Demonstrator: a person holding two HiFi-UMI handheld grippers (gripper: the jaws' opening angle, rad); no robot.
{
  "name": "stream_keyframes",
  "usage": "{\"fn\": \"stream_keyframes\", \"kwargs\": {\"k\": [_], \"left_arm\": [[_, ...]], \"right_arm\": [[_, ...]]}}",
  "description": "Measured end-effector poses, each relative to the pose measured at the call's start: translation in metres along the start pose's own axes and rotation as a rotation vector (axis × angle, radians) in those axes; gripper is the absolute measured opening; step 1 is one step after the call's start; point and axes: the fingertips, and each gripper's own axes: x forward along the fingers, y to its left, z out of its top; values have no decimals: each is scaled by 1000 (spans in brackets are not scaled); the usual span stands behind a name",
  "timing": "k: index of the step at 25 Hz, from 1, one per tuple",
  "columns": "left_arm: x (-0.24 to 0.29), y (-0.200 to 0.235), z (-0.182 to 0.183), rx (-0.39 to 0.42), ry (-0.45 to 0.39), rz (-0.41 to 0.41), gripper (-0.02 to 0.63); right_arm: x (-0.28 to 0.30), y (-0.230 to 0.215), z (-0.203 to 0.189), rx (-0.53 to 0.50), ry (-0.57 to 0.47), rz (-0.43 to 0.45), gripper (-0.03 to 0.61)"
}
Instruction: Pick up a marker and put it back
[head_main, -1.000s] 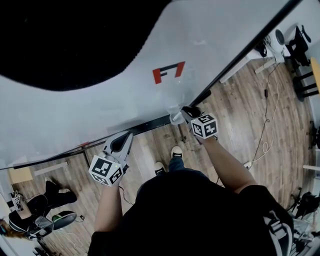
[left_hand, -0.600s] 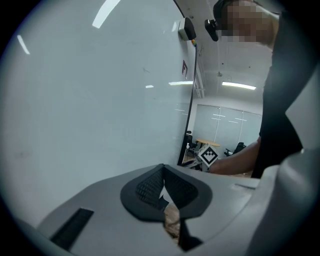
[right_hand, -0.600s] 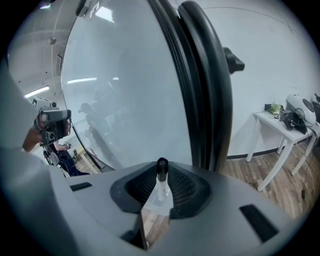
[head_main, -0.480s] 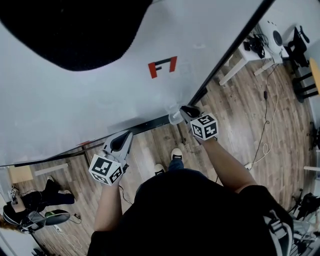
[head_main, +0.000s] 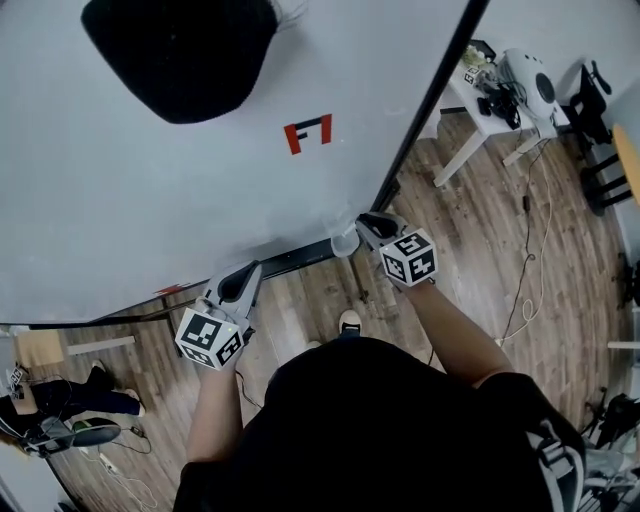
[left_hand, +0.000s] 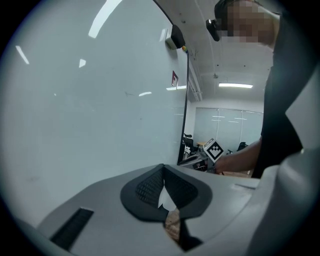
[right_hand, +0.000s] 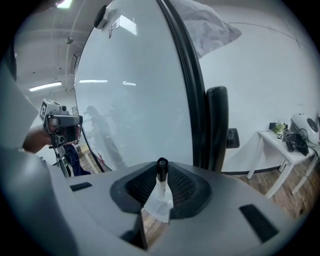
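This looks like an office or lab workspace. A large whiteboard (head_main: 200, 200) stands on a wood-pattern floor (head_main: 480, 230), cables (head_main: 530, 270) trail beside a white table (head_main: 470, 95) loaded with equipment, and strip lights (left_hand: 239, 85) run above what may be glass partitions (left_hand: 225, 125).

marker (right_hand: 161, 172) between right gripper (head_main: 368, 227) jaws, whiteboard (head_main: 150, 200) ahead

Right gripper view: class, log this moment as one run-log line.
right gripper: shut on marker | left gripper: shut, empty | place: whiteboard lower edge
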Motion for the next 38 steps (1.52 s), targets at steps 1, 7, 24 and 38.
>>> {"fn": "stream_keyframes", "kwargs": {"k": [1, 7, 24, 38], "left_arm": [[0, -2, 2, 3, -5, 1, 12], [2, -11, 12, 16, -30, 4, 12], [19, -37, 19, 31, -38, 4, 12], [21, -48, 16, 36, -32, 15, 12]], "right_arm": [[-4, 1, 3, -5, -6, 2, 63], [-31, 0, 21, -29, -45, 2, 63], [-95, -22, 22, -18, -85, -21, 63], [-109, -27, 14, -21, -85, -8, 63]]}}
